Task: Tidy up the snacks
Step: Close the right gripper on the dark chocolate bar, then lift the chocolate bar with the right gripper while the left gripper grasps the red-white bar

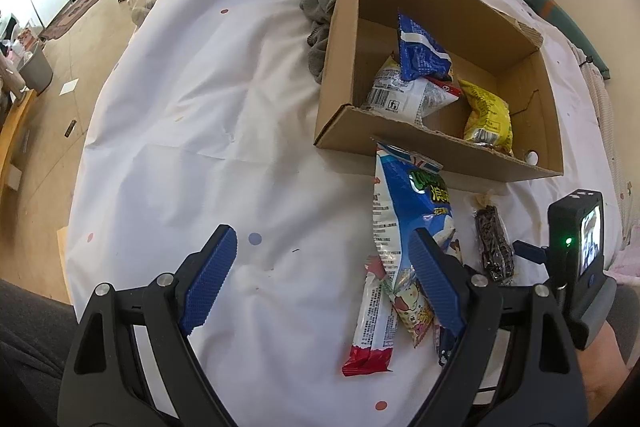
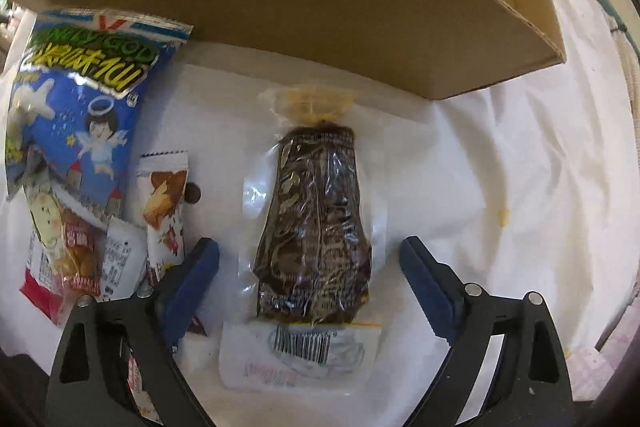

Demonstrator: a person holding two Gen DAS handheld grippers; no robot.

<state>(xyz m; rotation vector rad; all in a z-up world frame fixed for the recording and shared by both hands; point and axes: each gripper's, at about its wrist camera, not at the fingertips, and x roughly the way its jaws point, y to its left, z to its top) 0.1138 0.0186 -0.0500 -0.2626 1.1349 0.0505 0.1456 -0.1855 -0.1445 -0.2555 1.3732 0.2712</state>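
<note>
Both tongs are held open: the right gripper [image 2: 310, 267] straddles the dark pack [image 2: 316, 227] untouched, the left gripper [image 1: 324, 267] is empty. The slippery wrap may be pinched alone, so the pack could slide out before the box [image 2: 280, 7].

The left gripper [image 1: 322, 277] hangs over a white bed sheet [image 1: 192, 107] with its jaws wide apart and nothing between them, its right finger in front of a long blue snack bag [image 1: 412, 211]. That bag lies just below an open cardboard box [image 1: 424, 7] holding a blue packet [image 1: 420, 51], a white packet [image 1: 400, 95] and a yellow packet [image 1: 490, 115]. A dark clear-wrapped snack [image 1: 494, 243] lies right of the blue bag, a red-and-white bar [image 1: 374, 323] sits near the gripper, and a grey cloth [image 1: 320, 11] is bunched at the box's left wall.
</note>
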